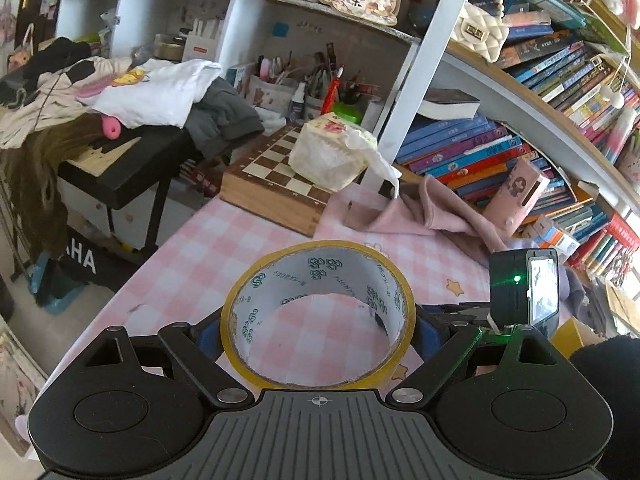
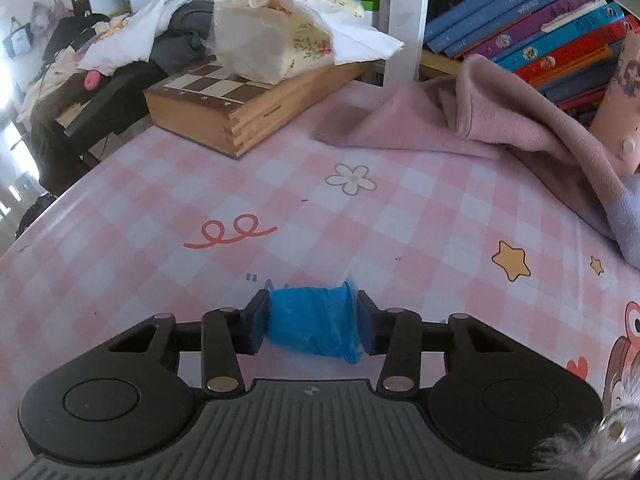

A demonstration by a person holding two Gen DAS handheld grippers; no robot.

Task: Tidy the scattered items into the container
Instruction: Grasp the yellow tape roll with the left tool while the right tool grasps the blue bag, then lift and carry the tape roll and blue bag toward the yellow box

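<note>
The left tool [image 1: 318,332] is spread wide, with a roll of yellow tape [image 1: 318,312] gripped between its pads above the pink checked desk [image 1: 192,264]. The right tool [image 2: 310,322] is clamped narrowly on a crumpled blue plastic bundle [image 2: 312,328] at the desk surface. Bookshelves [image 1: 560,80] are shown fully in the left wrist view only; the flower print [image 2: 352,178] is shown in the right.

Both wrist views look down (closely), sharing the chessboard box [image 1: 276,176].
</note>
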